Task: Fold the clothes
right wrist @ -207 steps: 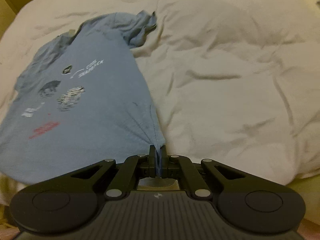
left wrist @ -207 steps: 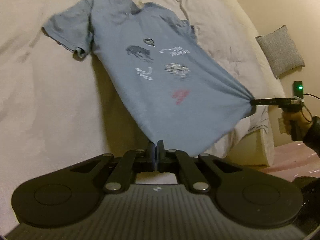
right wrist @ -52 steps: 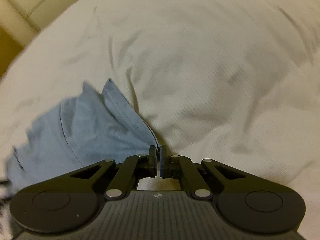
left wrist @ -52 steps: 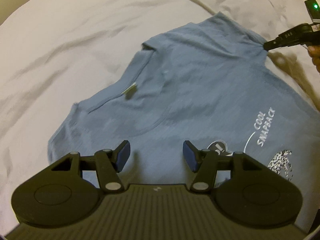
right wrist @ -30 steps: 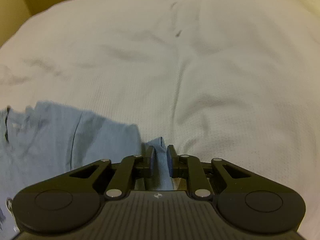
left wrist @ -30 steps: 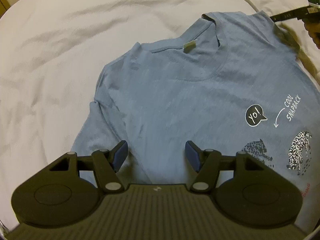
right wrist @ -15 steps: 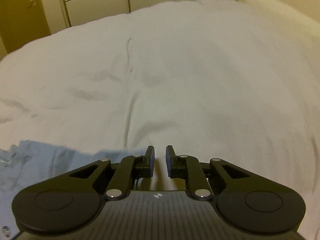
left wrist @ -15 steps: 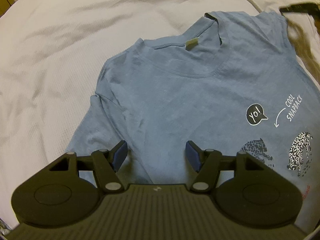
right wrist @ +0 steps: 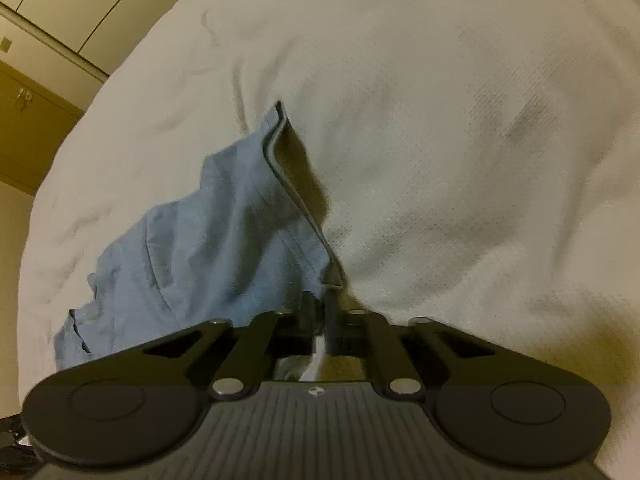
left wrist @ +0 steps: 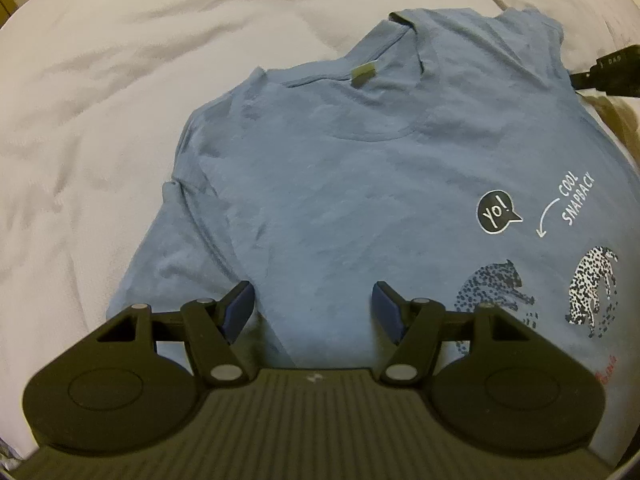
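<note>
I see the T-shirt [left wrist: 340, 184] lying on the bed [left wrist: 100, 80], its collar [left wrist: 362, 74] farthest from me.

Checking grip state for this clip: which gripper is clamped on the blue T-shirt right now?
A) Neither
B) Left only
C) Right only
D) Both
C. The right gripper has its fingers closed on a sleeve edge of the T-shirt, lifting it off the bed cover; the left gripper hangs open above the shirt, holding nothing.
</note>
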### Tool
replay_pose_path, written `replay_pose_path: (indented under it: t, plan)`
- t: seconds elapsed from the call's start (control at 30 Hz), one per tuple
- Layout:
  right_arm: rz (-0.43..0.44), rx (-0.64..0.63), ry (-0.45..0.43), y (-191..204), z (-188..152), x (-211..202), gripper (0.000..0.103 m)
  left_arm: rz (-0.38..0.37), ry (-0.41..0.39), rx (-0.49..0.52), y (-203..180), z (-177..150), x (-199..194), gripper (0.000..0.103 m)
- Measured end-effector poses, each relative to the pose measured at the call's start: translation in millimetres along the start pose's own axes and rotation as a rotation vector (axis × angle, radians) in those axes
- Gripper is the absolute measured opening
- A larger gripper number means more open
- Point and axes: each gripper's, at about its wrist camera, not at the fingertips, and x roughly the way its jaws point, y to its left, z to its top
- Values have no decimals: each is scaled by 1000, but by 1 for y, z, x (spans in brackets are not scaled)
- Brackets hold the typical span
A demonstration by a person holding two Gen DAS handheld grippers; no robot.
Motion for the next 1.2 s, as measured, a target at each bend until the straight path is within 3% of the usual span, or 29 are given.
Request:
replay_pose_path:
  t: [0.13,0.3,0.37,0.6,0.8,0.97,1.07,1.17,1.2]
  plan:
    - [-141,-47,1,6,-7,-13,2,9,-8,-15,3,-1,-4,62]
    - [-205,-54,-49,11,-10,-24,18,31,-12,-38,7,-7,-8,62]
    - [-180,-74,-80,22,-15,-30,22,47,-13,-40,10,-12,-11,62]
    - [-109,-241,-38,80,-36,-30,26,120,-12,-100,39,-41,-25,63]
    - [-18,-379,-1,162,-80,-38,32,154,-34,-92,69,-58,-30,63]
    - [47,-475,47,230,-136,-35,37,125,-76,-25,94,-56,-19,63]
    - [71,-510,74,266,-171,-31,37,63,-80,-22,118,-53,-6,61]
    - [101,-601,100,311,-216,-30,37,-40,-43,-41,141,-52,12,50]
    - [108,-661,103,326,-234,-31,37,-74,-40,-43,146,-53,14,39]
